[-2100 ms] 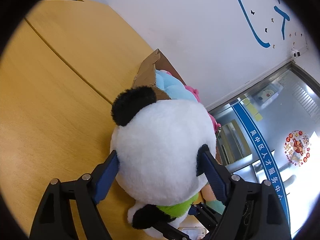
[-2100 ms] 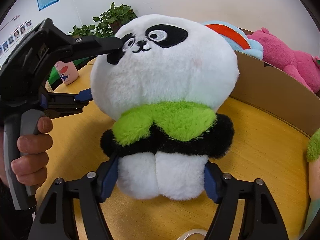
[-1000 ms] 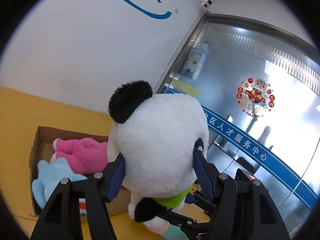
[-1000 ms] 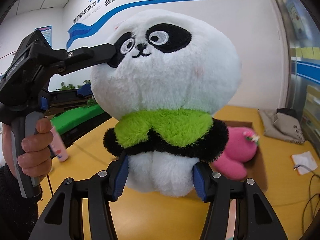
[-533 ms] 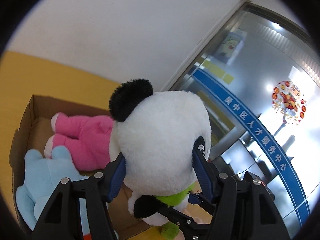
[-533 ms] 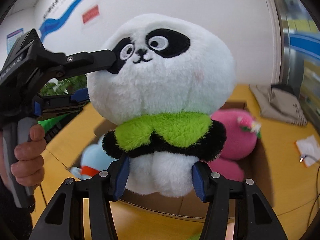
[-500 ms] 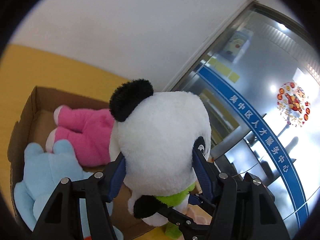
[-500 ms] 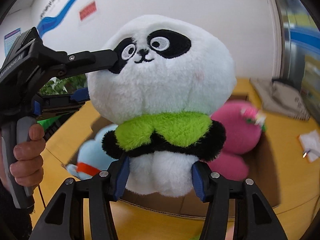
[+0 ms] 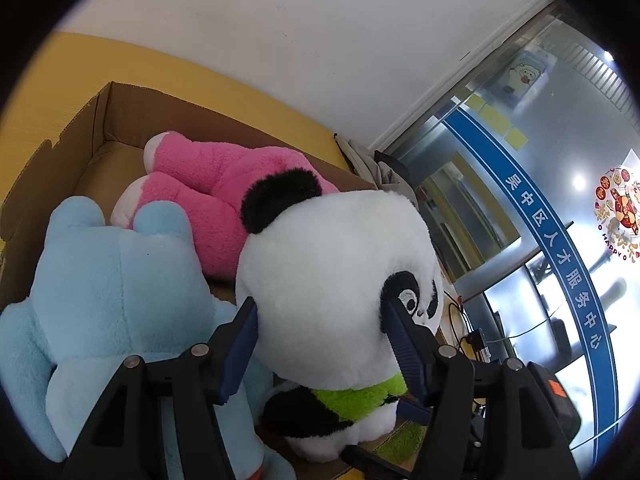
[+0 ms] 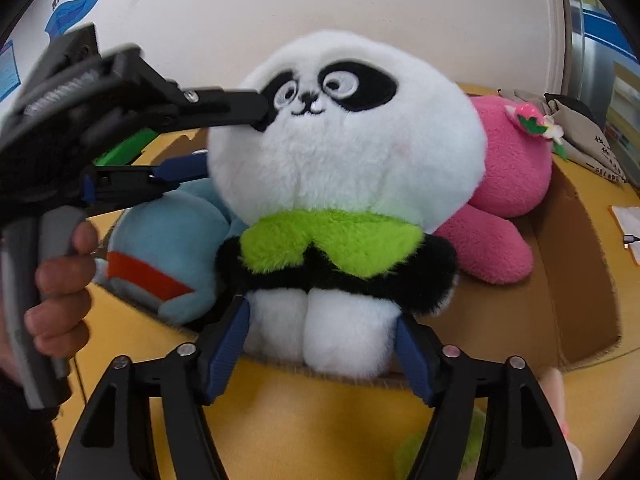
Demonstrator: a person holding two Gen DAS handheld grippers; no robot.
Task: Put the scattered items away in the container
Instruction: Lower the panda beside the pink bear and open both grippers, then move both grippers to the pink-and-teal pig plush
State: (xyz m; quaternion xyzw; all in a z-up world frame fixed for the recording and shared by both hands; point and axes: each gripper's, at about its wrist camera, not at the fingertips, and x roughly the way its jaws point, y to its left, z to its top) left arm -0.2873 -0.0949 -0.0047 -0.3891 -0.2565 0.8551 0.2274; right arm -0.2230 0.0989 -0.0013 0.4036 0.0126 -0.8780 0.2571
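Cardboard box [image 9: 120,116] on the bench [image 10: 320,432] already holds 2 plush toys; the panda [image 10: 340,184] hangs over its near rim, left claw [image 9: 320,344] clenched on its head, right claw [image 10: 324,344] on its legs. Next: lower, release. 2.1 s ago it stood outside the box.

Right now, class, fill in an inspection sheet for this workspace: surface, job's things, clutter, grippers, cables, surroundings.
Surface: yellow table, wood-grain.
Job's things: panda plush held over cardboard box; pink plush and blue plush lie inside.
Clutter: grey cloth bag, paper.
Grippers: left gripper clamps the panda's head; right gripper clamps its legs.
Cables: black cable and plug beside the box.
Surroundings: white wall, glass door.
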